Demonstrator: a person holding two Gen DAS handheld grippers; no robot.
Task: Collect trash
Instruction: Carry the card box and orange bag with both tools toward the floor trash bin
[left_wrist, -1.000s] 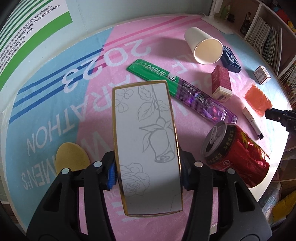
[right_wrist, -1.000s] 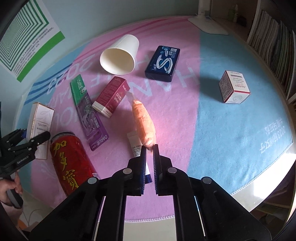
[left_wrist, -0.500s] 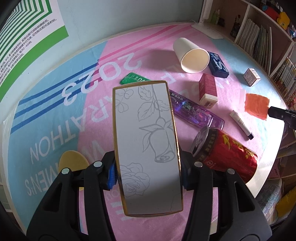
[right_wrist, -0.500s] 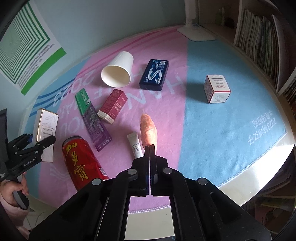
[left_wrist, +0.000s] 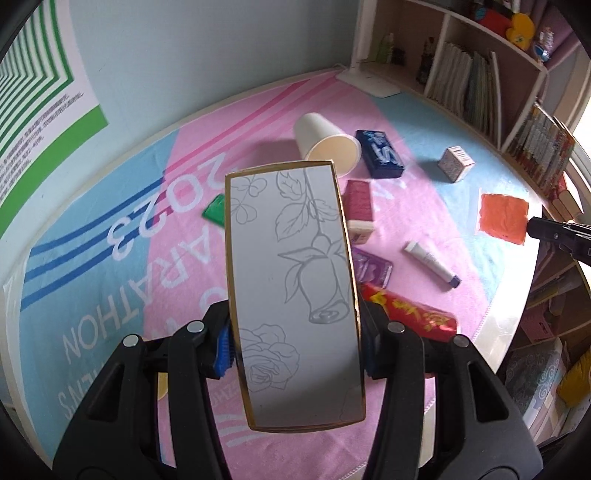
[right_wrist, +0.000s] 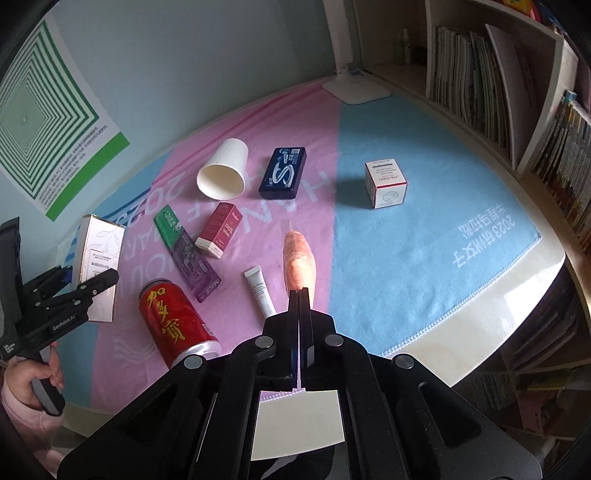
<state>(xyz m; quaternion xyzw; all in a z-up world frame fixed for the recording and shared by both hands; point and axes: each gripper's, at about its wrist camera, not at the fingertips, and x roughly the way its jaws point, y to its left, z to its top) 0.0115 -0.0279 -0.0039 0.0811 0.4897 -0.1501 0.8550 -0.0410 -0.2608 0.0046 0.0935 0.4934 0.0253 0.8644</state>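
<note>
At the bottom centre of the left wrist view, left claw (left_wrist: 295, 350): pinching the white rose-print box (left_wrist: 291, 288) by its long sides, box filling mid-frame.
Right claw (right_wrist: 300, 295): at bottom centre of its own view, tips pressed together on the clear edge of the orange packet (right_wrist: 298, 262), which hangs off the tips above the towel (right_wrist: 424, 258).
Handling, box: looks like light, stiff card; a side pinch low on the body suits it, though hard pressure could dent it.
Handling, packet: soft, limp, slick film; take it by the sealed edge, as here, or it may slip.
Outward, on the surface: red can (right_wrist: 173, 325) lower left, small white tube (right_wrist: 260, 290) beside the packet, purple toothpaste box (right_wrist: 188, 254), maroon carton (right_wrist: 219, 229), paper cup (right_wrist: 223, 173), blue pack (right_wrist: 283, 172), white cube box (right_wrist: 386, 183) on the blue half.
Change from a second ago: right claw's tips stood slightly apart by the packet's end; now they are shut and the packet looks raised. Both views show more of the surface and shelves, so both claws seem higher.
</note>
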